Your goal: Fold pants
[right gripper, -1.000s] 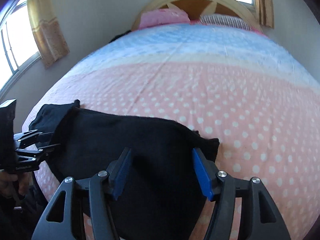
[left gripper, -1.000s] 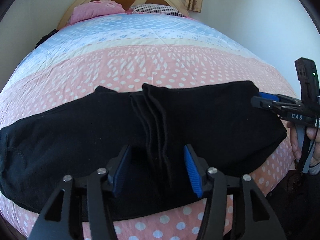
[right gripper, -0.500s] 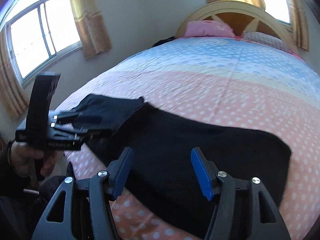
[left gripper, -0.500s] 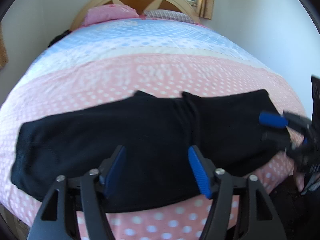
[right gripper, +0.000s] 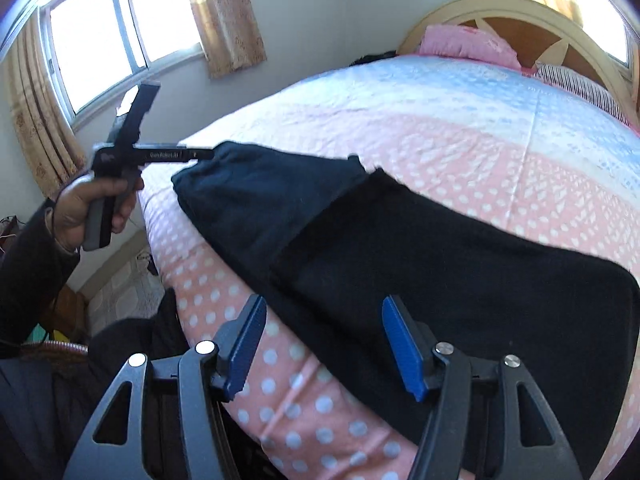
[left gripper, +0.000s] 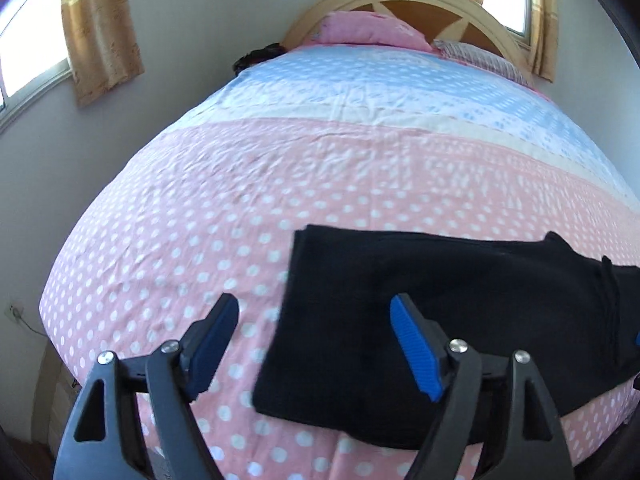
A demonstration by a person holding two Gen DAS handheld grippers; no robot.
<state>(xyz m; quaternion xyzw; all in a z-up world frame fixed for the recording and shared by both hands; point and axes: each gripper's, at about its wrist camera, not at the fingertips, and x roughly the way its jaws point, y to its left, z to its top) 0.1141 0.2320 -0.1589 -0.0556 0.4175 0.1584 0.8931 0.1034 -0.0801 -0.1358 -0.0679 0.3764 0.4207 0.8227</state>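
The black fabric pants [left gripper: 460, 320] lie lengthwise along the polka-dot bed's [left gripper: 320, 168] near edge, their left end apparently under the opening, empty left claw [left gripper: 316, 344].

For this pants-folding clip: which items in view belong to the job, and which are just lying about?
Belongs to the job:
- black pants, partly folded on the bed
- left gripper, jaws opening, nothing between them
- right gripper, open, empty
- polka-dot bedspread, the work surface

Just lying about:
- pink pillow
- striped pillow
- curtains
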